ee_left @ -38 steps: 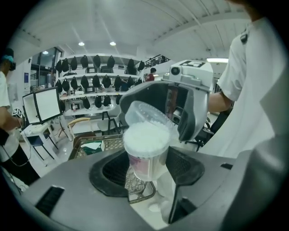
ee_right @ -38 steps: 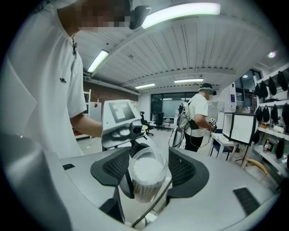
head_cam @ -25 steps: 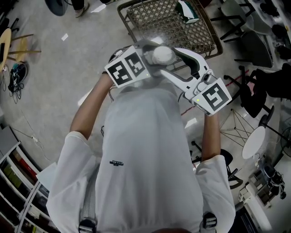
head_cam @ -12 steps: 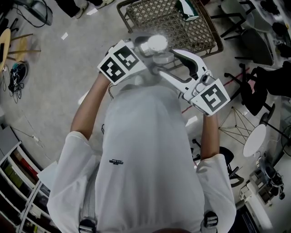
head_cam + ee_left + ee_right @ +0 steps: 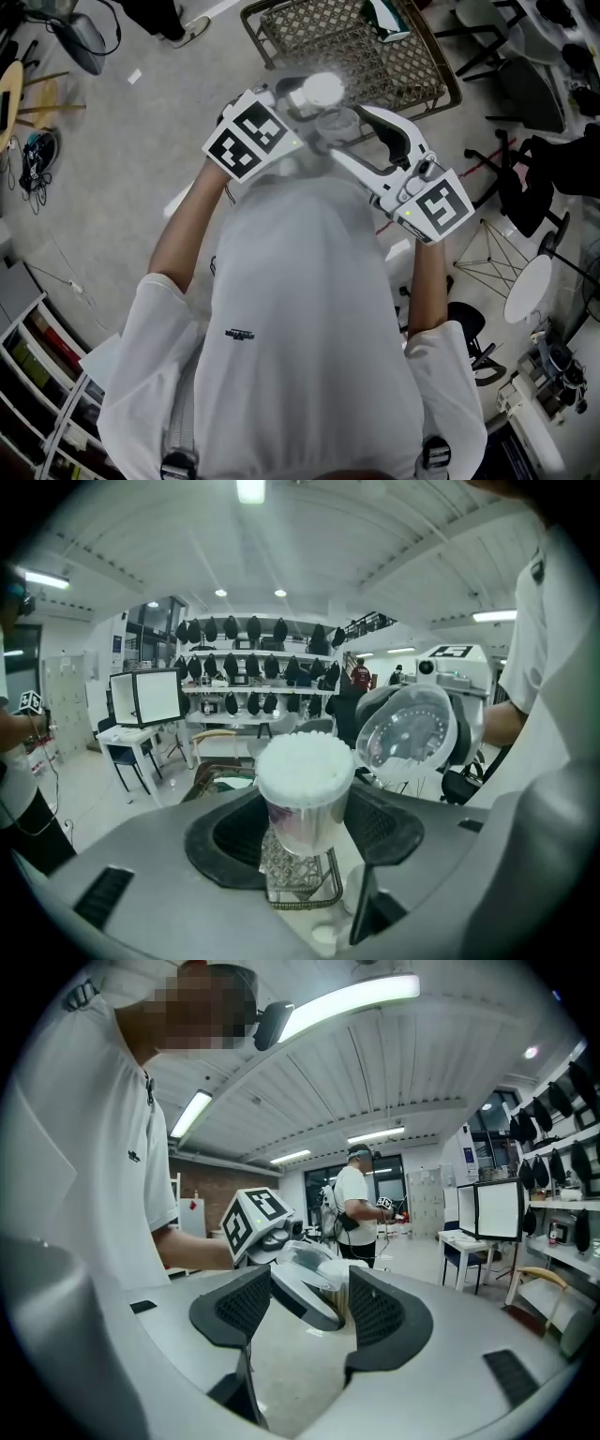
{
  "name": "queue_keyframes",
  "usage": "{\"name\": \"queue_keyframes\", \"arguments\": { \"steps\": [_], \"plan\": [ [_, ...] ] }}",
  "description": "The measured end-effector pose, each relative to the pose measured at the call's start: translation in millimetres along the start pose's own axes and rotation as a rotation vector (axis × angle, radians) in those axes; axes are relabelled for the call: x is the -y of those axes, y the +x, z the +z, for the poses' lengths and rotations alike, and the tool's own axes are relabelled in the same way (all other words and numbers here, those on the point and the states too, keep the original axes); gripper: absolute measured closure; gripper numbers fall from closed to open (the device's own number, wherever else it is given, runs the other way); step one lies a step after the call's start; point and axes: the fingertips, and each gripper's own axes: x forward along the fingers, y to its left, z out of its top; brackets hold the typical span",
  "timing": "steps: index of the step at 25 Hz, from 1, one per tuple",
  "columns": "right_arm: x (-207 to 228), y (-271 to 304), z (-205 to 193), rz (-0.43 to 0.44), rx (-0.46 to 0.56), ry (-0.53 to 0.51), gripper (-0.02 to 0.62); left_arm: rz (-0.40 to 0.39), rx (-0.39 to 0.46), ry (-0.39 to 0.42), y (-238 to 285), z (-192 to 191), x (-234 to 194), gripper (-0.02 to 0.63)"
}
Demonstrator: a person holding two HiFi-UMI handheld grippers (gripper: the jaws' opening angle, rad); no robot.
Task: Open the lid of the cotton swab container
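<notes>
A clear cotton swab container [image 5: 304,803] stands upright between the jaws of my left gripper [image 5: 305,834], which is shut on its body. Its top is uncovered, with white swab heads showing [image 5: 320,90]. The round clear lid [image 5: 409,734] hangs apart from it, to the right and a little higher. My right gripper [image 5: 305,1302] is shut on that lid [image 5: 309,1290], which sits tilted between the pads. In the head view both grippers are held in front of the person's chest, the left gripper [image 5: 314,101] just beside the right gripper [image 5: 340,129].
A woven metal basket [image 5: 356,47] stands on the floor beyond the grippers. Chairs and a round table [image 5: 525,291] are at the right, shelves [image 5: 28,366] at the lower left. Another person [image 5: 356,1206] stands further off, near a desk with a monitor [image 5: 145,697].
The left gripper has carried the container a little up and away from the lid. The right gripper with the lid has shifted only slightly.
</notes>
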Motion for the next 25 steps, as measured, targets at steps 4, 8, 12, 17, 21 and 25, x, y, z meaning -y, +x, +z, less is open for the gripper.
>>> {"name": "queue_keyframes", "arguments": {
  "steps": [4, 8, 12, 17, 21, 25],
  "plan": [
    [6.8, -4.5, 4.6, -0.022, 0.030, 0.026, 0.351, 0.025, 0.003, -0.001, -1.3, -0.7, -0.2, 0.362],
    [12.3, -11.3, 10.2, -0.039, 0.054, 0.021, 0.351, 0.058, 0.017, -0.015, -5.4, -0.9, -2.1, 0.362],
    [18.4, -19.9, 14.2, -0.082, 0.075, 0.015, 0.351, 0.095, 0.043, -0.042, -15.6, 0.6, -4.3, 0.362],
    [26.6, -33.5, 18.8, -0.175, 0.137, -0.008, 0.393, 0.156, 0.097, -0.083, -23.1, 4.4, -10.3, 0.362],
    [39.7, -42.4, 15.5, -0.298, 0.177, 0.025, 0.462, 0.210, 0.120, -0.106, -29.8, 3.0, -13.6, 0.362],
    [56.4, -55.9, 13.9, -0.475, 0.242, 0.054, 0.578, 0.267, 0.120, -0.105, -36.1, -0.4, -17.1, 0.362]
  ]
}}
